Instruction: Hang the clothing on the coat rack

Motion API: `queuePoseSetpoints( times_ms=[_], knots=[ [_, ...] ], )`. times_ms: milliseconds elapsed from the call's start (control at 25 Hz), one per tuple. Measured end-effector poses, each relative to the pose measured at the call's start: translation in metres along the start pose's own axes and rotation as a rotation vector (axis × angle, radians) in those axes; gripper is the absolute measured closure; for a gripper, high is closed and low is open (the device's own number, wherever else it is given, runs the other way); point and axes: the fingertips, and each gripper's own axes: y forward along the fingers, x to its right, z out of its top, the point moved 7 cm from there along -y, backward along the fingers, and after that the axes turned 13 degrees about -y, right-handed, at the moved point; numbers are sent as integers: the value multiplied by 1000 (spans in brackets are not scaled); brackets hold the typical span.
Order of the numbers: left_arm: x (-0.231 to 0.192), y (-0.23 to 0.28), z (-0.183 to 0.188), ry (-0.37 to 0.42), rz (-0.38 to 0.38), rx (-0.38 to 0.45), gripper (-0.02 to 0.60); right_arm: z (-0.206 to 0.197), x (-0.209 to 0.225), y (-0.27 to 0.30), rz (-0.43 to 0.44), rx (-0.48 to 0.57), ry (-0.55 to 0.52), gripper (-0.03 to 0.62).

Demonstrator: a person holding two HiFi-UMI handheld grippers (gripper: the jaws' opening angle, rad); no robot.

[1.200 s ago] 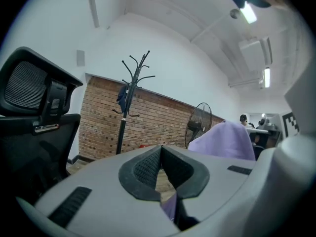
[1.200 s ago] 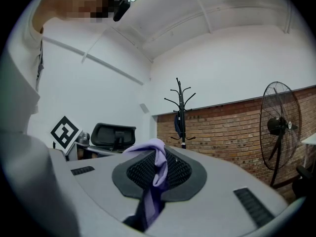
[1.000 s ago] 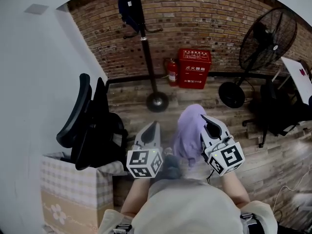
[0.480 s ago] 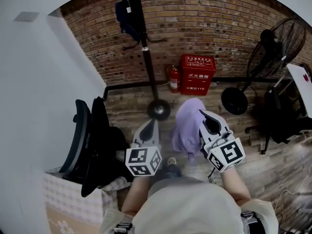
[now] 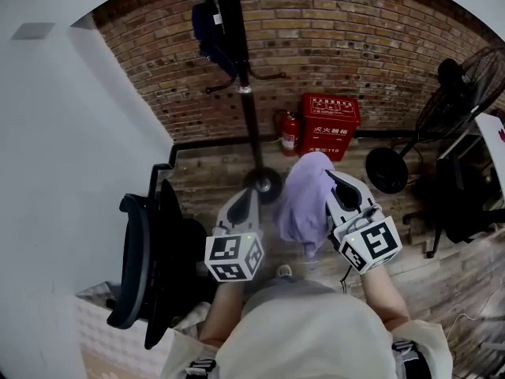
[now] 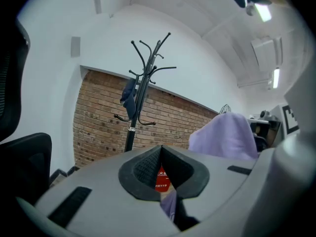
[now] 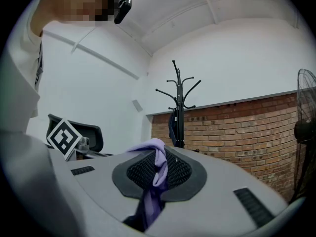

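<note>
Our right gripper [image 5: 334, 181] is clamped on a fold of the lavender garment [image 5: 304, 204]. In the right gripper view the cloth runs pinched between the ribbed pads [image 7: 137, 172]. Our left gripper [image 5: 249, 196] has its jaws together on nothing, just left of the hanging cloth at the centre of the head view.

The garment hangs free from the right jaws above the wooden floor [image 5: 209, 172], apart from the coat rack [image 5: 239, 54]. The rack's pole rises through the upper middle of the frame, with a dark blue item [image 5: 207, 24] on it at upper left.

We judge the step in hand to be the carry toward the rack: the piece is lifted, the hanging not yet begun. Next, we think, the right gripper must raise the cloth to a free hook [image 6: 168, 68] near the top and drape a fold over it. The left gripper may need to open and spread the fabric first.
</note>
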Motion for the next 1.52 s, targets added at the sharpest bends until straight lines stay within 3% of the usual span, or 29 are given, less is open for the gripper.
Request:
queuePoseSetpoints(
  times_ms=[680, 1520],
  knots=[
    [-47, 60, 30, -12, 48, 8, 578, -8, 41, 105, 61, 28, -31, 571],
    [-64, 167, 75, -41, 236, 129, 578, 27, 142, 254, 307, 192, -128, 571]
  ],
)
